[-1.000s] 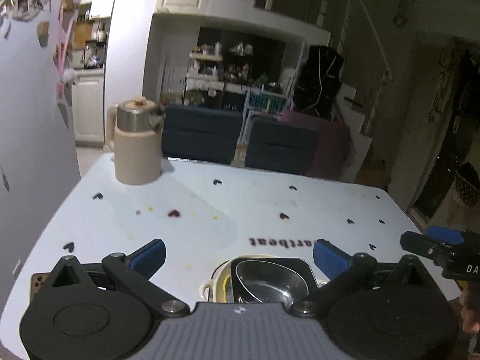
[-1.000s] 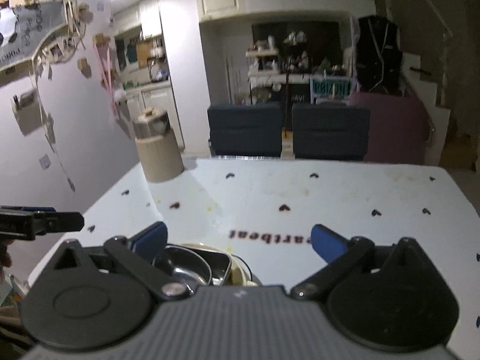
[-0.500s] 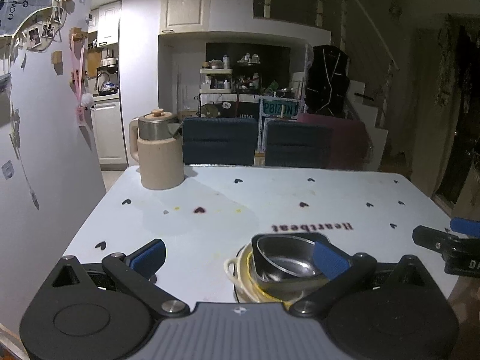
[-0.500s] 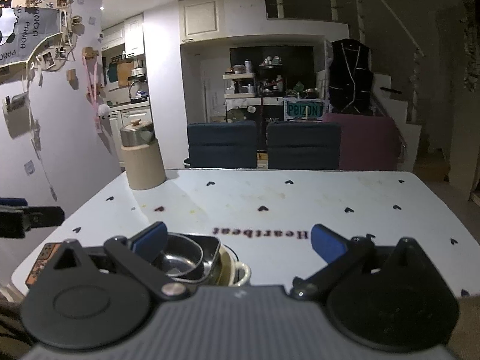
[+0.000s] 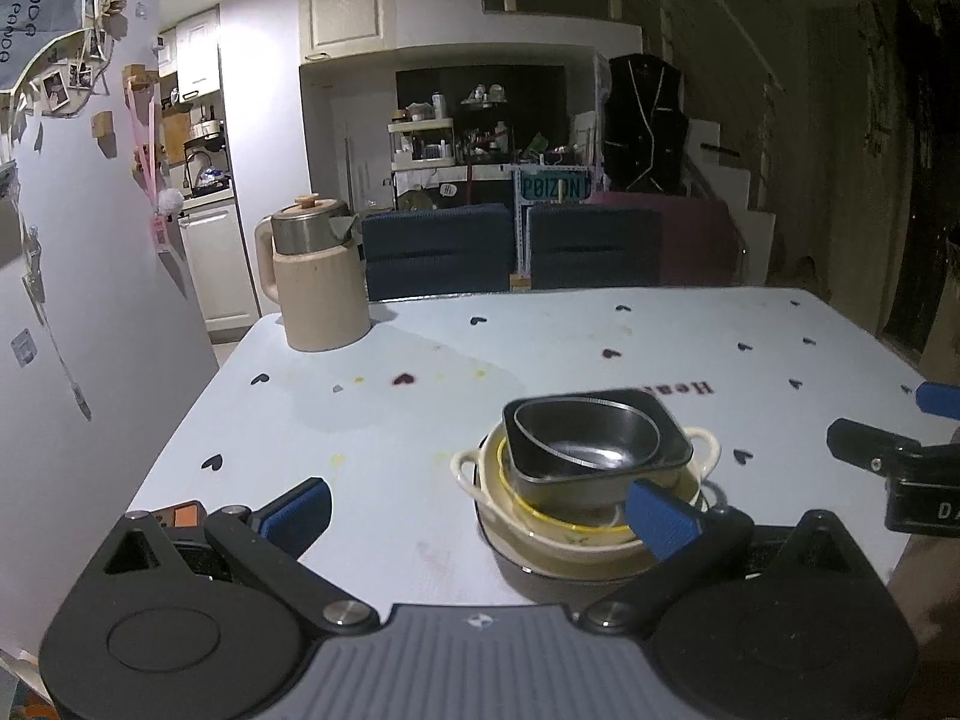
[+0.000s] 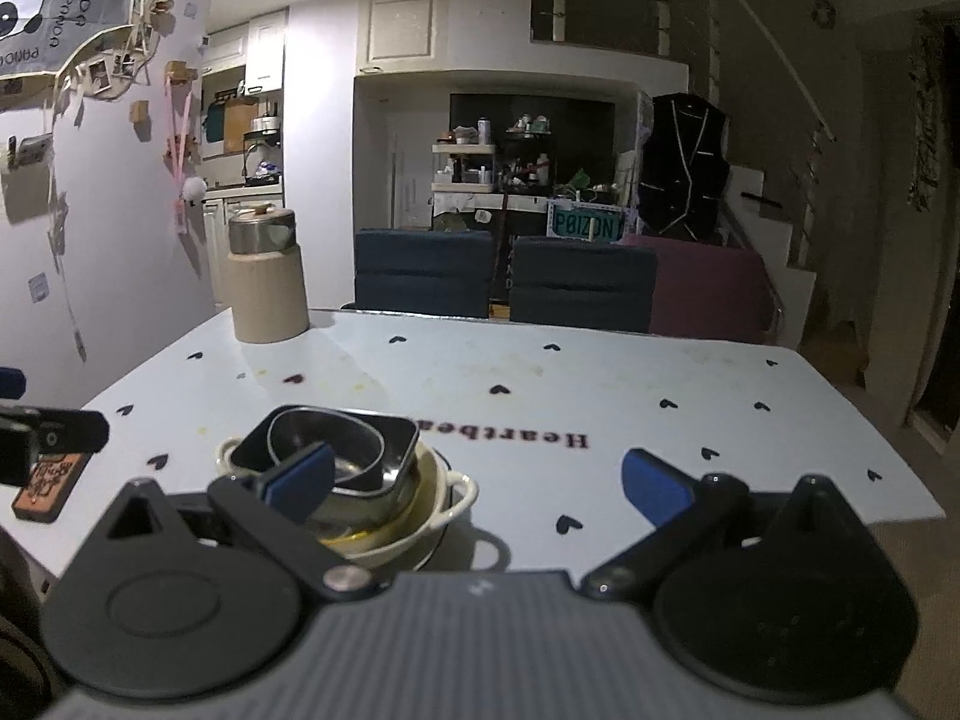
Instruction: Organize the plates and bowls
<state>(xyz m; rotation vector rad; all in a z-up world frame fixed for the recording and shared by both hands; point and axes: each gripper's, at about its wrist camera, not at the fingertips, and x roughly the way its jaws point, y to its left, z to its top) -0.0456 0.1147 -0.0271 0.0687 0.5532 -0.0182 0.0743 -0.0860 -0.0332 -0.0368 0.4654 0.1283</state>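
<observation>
A stack of dishes stands near the table's front edge: a cream two-handled bowl (image 5: 558,534) (image 6: 438,516) holds a yellow-rimmed dish (image 5: 540,513), and on top sits a dark square metal bowl (image 5: 600,444) (image 6: 354,450) with a round steel bowl (image 5: 576,435) inside. My left gripper (image 5: 474,510) is open, its right fingertip just in front of the stack. My right gripper (image 6: 474,480) is open too, with its left fingertip in front of the stack. Neither holds anything.
A beige kettle (image 5: 312,282) (image 6: 264,276) stands at the table's far left corner. The pale blue tablecloth (image 5: 420,408) has small hearts. An orange card (image 6: 48,480) lies at the near left edge. Two dark chairs (image 5: 510,252) stand behind the table, and a wall on the left.
Both grippers have pulled back and up from the stack, so the dishes now show more fully and farther ahead. The stack itself has not moved.
</observation>
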